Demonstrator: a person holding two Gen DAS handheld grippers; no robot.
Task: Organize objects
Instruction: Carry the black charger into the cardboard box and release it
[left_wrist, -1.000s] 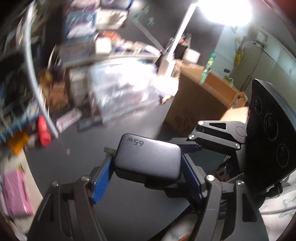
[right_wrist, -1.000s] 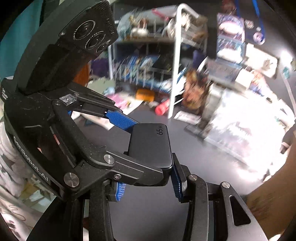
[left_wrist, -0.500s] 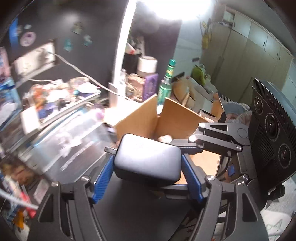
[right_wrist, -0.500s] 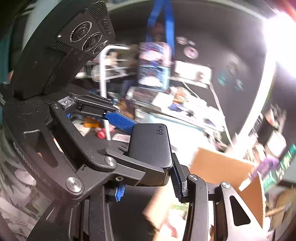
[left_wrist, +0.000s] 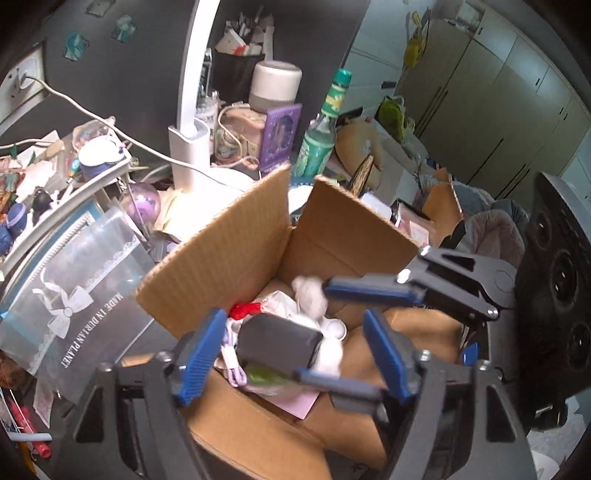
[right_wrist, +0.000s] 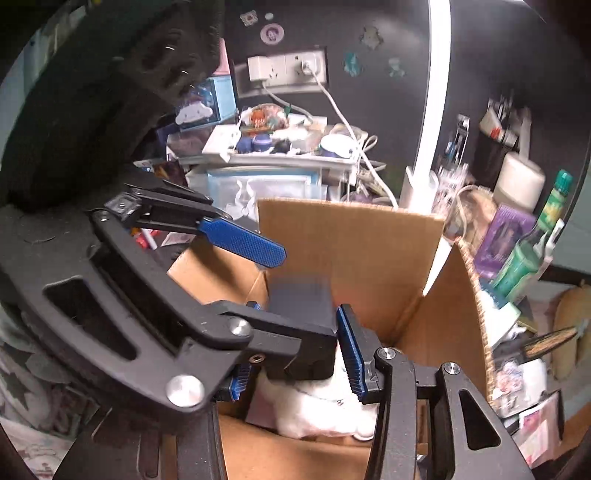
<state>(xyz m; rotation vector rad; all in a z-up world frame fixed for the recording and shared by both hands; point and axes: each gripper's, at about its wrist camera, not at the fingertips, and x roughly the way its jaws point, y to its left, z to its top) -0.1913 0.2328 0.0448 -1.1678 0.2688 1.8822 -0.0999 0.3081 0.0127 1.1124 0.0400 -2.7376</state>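
A dark grey charger block (left_wrist: 279, 343) hangs blurred just over the contents of an open cardboard box (left_wrist: 221, 266). My left gripper (left_wrist: 295, 317) is above the box, its blue fingers (left_wrist: 201, 358) spread wide and still opening, clear of the block on both sides. My right gripper (right_wrist: 299, 308) comes in from the right, and its jaws are opening too. In the right wrist view the charger block (right_wrist: 299, 299) is smeared between the fingers, with a thin gap at the right pad (right_wrist: 351, 354). White soft stuff (left_wrist: 310, 295) and a red cord (left_wrist: 245, 308) lie in the box.
A white lamp post (left_wrist: 188, 147), a green bottle (left_wrist: 321, 136) and a purple card (left_wrist: 279, 136) stand behind the box. A clear plastic sleeve (left_wrist: 81, 288) leans to the left of the box. A cluttered white shelf (right_wrist: 280, 157) and wall sockets (right_wrist: 288, 66) are further back.
Both grippers swung with the charger from over the dark desk to above the open box. Their jaws have widened, and the charger has left the pads and sits lower in the box.
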